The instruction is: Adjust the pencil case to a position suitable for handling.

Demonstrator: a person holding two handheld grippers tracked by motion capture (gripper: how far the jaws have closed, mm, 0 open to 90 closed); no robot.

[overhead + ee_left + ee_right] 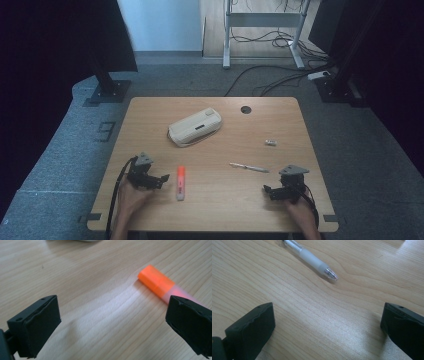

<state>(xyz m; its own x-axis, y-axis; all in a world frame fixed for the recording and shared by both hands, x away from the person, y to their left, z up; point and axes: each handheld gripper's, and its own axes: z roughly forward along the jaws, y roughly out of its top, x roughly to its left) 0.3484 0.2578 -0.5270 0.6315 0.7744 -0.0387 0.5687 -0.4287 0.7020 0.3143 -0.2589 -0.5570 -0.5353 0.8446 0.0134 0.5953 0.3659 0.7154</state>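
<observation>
An orange highlighter (180, 182) lies on the wooden table (150, 115), just right of my left gripper (162, 179), which is open. In the left gripper view the highlighter (157, 282) lies ahead of the gripper (115, 322), its pale end running behind the right jaw. A white pen (248, 167) lies left of and slightly beyond my right gripper (268, 190), also open. The right gripper view shows the pen (312, 258) beyond the gripper (328, 327), tip toward the right. A beige pencil case (195, 127) rests mid-table.
A small white eraser-like piece (271, 142) lies at the right. A round cable hole (245, 109) sits near the far edge. Stand bases (107, 92) and cables (280, 75) lie on the carpet beyond the table.
</observation>
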